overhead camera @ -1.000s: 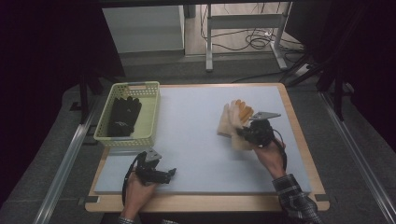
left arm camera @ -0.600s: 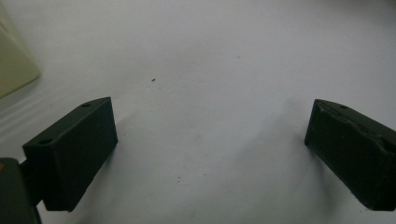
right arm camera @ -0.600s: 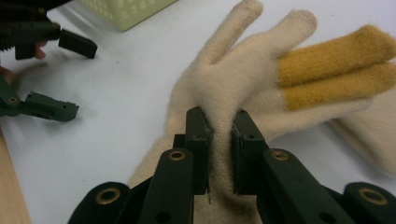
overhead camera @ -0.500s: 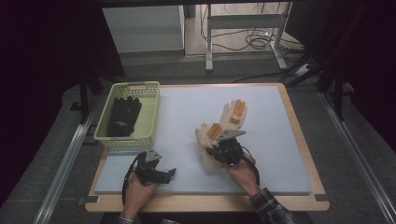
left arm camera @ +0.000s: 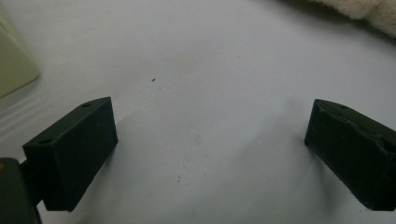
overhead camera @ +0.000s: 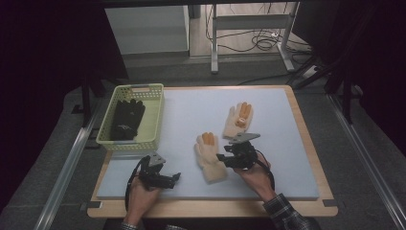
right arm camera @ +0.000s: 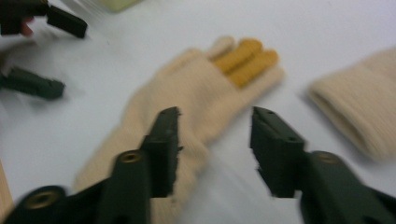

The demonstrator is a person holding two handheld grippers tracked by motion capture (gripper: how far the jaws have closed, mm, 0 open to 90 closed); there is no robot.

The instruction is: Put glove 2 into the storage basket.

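Pale blue matting (overhead camera: 191, 108) covers my wooden table, with dark floor and cabling beyond the far edge. Two cream gloves with orange fingertips lie on it: the near glove (overhead camera: 209, 155) rests flat at the middle, cuff toward me, and the far glove (overhead camera: 238, 119) sits just beyond it to the right, apart from it. My right gripper (overhead camera: 224, 157) hangs at the near glove's right edge, jaws parted and empty — one jaw over the knit, the other over bare mat, which looks to me like lining up for a pinch at the edge. My left gripper (overhead camera: 173, 177) waits low at the near left with jaws spread wide, nothing between them — out of the way, I'd say. Far left, a yellow-green basket (overhead camera: 150, 132) holds a black glove (overhead camera: 127, 118).
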